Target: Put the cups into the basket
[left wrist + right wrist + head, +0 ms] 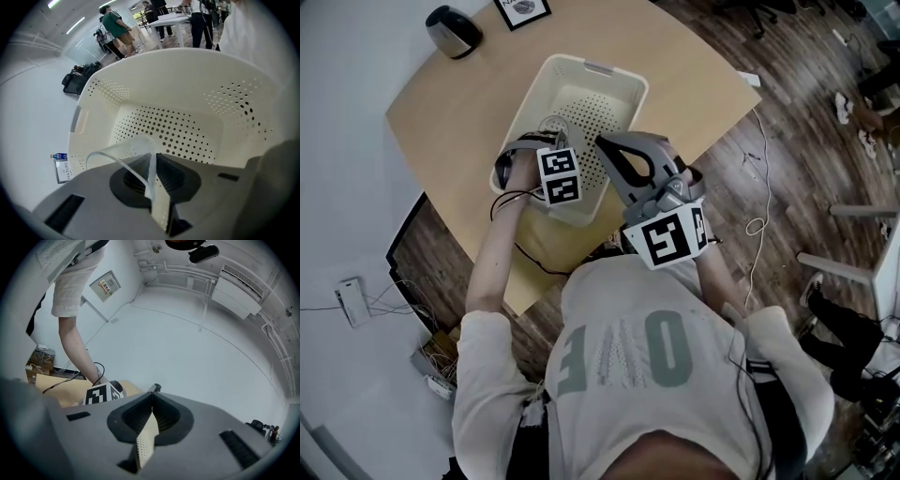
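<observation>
A cream perforated basket (623,80) stands on the wooden table (441,122). Over its near left corner my left gripper (546,141) is shut on the thin wall of a clear plastic cup (553,125). In the left gripper view the cup (119,152) curves out leftward from the pinched jaws of the left gripper (152,159), above the basket's holed floor (168,129). My right gripper (602,142) hovers by the basket's near right side. It points upward at a white wall, and the right gripper (153,395) is shut with nothing between its jaws.
At the table's far end lie a dark rounded object (453,31) and a framed picture (522,9). Cables (757,225) lie on the wood floor to the right. Beyond the basket, a small printed card (62,168) shows in the left gripper view, with people standing far off.
</observation>
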`<act>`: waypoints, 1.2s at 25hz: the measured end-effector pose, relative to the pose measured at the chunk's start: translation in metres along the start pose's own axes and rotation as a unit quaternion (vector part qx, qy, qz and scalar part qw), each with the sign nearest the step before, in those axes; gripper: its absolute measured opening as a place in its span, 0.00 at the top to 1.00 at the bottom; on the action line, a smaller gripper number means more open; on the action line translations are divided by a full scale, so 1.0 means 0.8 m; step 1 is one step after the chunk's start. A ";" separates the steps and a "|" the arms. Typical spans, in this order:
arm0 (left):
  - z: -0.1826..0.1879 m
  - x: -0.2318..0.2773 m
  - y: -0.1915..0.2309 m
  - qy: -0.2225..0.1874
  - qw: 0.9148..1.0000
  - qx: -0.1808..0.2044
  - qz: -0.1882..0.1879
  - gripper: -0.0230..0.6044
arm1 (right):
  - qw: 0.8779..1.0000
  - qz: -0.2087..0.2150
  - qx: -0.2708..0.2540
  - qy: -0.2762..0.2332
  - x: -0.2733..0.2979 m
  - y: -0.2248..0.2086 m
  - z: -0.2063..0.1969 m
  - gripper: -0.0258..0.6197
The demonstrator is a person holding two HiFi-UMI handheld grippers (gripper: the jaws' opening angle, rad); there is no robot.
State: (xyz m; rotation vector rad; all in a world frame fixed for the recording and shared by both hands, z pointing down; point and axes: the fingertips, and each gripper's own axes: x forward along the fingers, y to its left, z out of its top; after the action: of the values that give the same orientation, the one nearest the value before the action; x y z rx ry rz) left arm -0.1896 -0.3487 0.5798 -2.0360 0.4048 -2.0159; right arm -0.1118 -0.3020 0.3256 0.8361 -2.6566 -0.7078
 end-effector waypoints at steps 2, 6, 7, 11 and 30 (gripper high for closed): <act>-0.001 0.008 -0.009 0.003 1.000 0.005 -0.009 0.89 | 1.000 0.000 0.001 0.003 -0.001 0.000 -0.001 0.96; -0.004 0.022 -0.024 0.017 0.999 0.015 -0.026 0.89 | 1.000 0.000 0.003 0.008 -0.005 -0.001 -0.006 0.96; -0.004 0.025 -0.026 0.020 0.999 0.016 -0.029 0.89 | 1.000 0.001 0.002 0.011 -0.006 -0.001 -0.007 0.96; -0.002 0.034 -0.026 0.026 0.999 0.009 -0.030 0.89 | 1.000 0.001 -0.002 0.019 -0.006 -0.001 -0.012 0.96; 0.034 0.020 -0.008 -0.030 0.999 -0.017 -0.002 0.65 | 1.000 -0.017 -0.002 0.006 -0.003 -0.010 -0.002 0.96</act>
State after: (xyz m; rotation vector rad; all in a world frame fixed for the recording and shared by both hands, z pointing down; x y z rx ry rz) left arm -0.1622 -0.3493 0.5965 -2.1132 0.4277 -1.9572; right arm -0.1052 -0.3070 0.3226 0.8846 -2.6358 -0.7134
